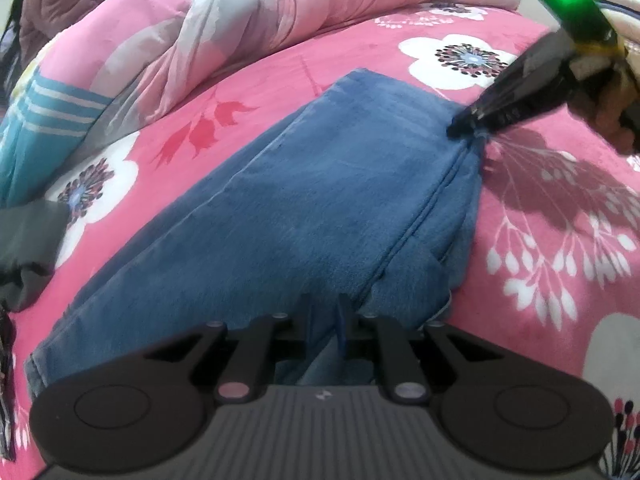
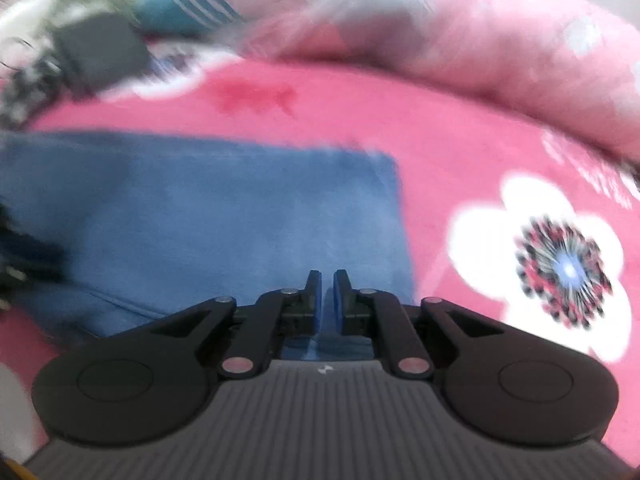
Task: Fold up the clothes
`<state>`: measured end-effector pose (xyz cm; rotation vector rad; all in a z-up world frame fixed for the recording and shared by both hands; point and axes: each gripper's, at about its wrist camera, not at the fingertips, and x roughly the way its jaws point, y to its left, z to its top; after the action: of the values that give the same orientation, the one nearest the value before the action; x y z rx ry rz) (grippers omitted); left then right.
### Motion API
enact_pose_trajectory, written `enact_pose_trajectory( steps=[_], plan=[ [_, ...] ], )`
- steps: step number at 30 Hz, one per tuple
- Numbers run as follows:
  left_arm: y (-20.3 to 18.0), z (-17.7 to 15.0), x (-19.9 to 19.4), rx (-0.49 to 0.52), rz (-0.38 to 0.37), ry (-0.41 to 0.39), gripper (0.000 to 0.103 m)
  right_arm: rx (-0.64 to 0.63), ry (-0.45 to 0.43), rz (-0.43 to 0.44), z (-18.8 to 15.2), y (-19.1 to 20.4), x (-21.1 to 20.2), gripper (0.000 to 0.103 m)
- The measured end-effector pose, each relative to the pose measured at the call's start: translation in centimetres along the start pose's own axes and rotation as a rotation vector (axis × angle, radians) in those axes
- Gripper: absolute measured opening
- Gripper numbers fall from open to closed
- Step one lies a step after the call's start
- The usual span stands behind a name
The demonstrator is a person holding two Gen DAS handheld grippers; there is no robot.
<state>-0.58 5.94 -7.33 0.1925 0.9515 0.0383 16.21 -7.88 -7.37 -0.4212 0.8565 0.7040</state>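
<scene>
Folded blue jeans lie on a pink flowered bedsheet. At the bottom of the left wrist view, my left gripper is shut on the near edge of the jeans, with denim bunched between its fingers. My right gripper comes in from the upper right, and its tips pinch a pucker of denim at the jeans' right edge. The right wrist view is blurred. There the jeans spread flat to the left, and my right gripper shows only a narrow gap between its blue pads.
A crumpled pink and grey quilt is heaped along the far side of the bed. A dark grey garment and a teal striped cloth lie at the left. A hand holds the right gripper.
</scene>
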Motion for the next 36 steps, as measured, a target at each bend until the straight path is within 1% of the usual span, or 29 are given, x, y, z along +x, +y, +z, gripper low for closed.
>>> enact_pose_trajectory(
  steps=[2, 3, 4, 5, 7, 8, 10, 11, 12, 14, 16, 18, 21, 22, 25, 26, 27, 30, 31, 32, 33, 34, 36],
  plan=[
    [-0.2, 0.0, 0.1, 0.000, 0.017, 0.001, 0.014, -0.021, 0.031, 0.049, -0.1, -0.9, 0.7, 0.010],
    [-0.3, -0.1, 0.1, -0.003, 0.025, -0.001, 0.014, -0.050, 0.057, 0.057, 0.7, -0.9, 0.6, 0.010],
    [-0.4, -0.2, 0.1, -0.008, 0.031, -0.004, 0.014, -0.056, 0.051, 0.070, 1.6, -1.0, 0.1, 0.010],
    [-0.5, -0.3, 0.0, -0.013, 0.036, -0.009, 0.014, -0.056, 0.037, 0.084, 2.4, -1.2, -0.4, 0.010],
    [-0.6, -0.4, 0.0, -0.019, 0.045, -0.017, 0.014, -0.023, -0.023, 0.120, 4.2, -1.6, -1.1, 0.010],
    [-0.6, -0.5, 0.0, -0.022, 0.049, -0.021, 0.014, -0.020, -0.057, 0.127, 5.1, -1.7, -1.1, 0.010],
    [-0.7, -0.7, -0.1, -0.037, 0.059, -0.031, 0.015, -0.022, -0.102, 0.127, 6.3, -1.7, 0.4, 0.011],
    [-0.8, -0.8, -0.1, -0.043, 0.066, -0.036, 0.015, -0.001, -0.100, 0.128, 6.8, -1.9, 1.9, 0.011],
    [-1.0, -0.9, -0.1, -0.046, 0.074, -0.041, 0.015, 0.026, -0.080, 0.123, 7.0, -2.4, 3.5, 0.012],
    [-1.3, -1.0, -0.2, -0.053, 0.092, -0.051, 0.015, 0.060, -0.020, 0.114, 6.5, -2.9, 6.9, 0.013],
    [-1.7, -1.1, -0.3, -0.067, 0.116, -0.052, 0.016, 0.069, -0.037, 0.107, 6.2, -2.9, 7.1, 0.013],
    [-1.7, -1.0, -0.3, -0.079, 0.122, -0.053, 0.016, 0.044, -0.002, 0.070, 6.9, -2.2, 6.2, 0.014],
    [-1.5, -1.1, -0.3, -0.074, 0.104, -0.056, 0.016, 0.085, -0.059, 0.144, 8.3, -2.1, 4.0, 0.015],
    [-1.4, -1.1, -0.3, -0.072, 0.095, -0.058, 0.016, 0.082, -0.065, 0.148, 8.8, -1.8, 4.1, 0.015],
    [-1.2, -1.3, -0.3, -0.060, 0.080, -0.065, 0.017, 0.098, 0.034, 0.113, 8.9, -1.7, 7.9, 0.017],
    [-1.2, -1.3, -0.3, -0.059, 0.079, -0.066, 0.017, 0.113, 0.032, 0.106, 8.9, -1.7, 8.2, 0.017],
    [-1.2, -1.4, -0.3, -0.058, 0.077, -0.068, 0.017, 0.129, 0.022, 0.101, 9.0, -1.6, 8.3, 0.017],
    [-1.1, -1.4, -0.4, -0.068, 0.066, -0.067, 0.018, 0.104, 0.056, 0.061, 9.9, -0.9, 7.0, 0.018],
    [-1.0, -1.2, -0.5, -0.064, 0.059, -0.062, 0.021, 0.122, 0.044, 0.062, 10.2, -0.9, 6.2, 0.018],
    [-0.8, -1.0, -0.6, -0.062, 0.056, -0.057, 0.024, 0.130, 0.009, 0.096, 10.5, -0.8, 5.0, 0.018],
    [-0.6, -1.0, -0.6, -0.065, 0.059, -0.055, 0.033, 0.134, -0.031, 0.136, 10.7, -0.7, 3.7, 0.018],
    [-0.4, -1.0, -0.6, -0.070, 0.062, -0.053, 0.039, 0.123, -0.061, 0.174, 10.9, -0.2, 2.6, 0.018],
    [0.0, -1.1, -0.7, -0.089, 0.052, -0.057, 0.040, 0.092, -0.069, 0.257, 11.1, 1.1, 1.9, 0.019]
  ],
)
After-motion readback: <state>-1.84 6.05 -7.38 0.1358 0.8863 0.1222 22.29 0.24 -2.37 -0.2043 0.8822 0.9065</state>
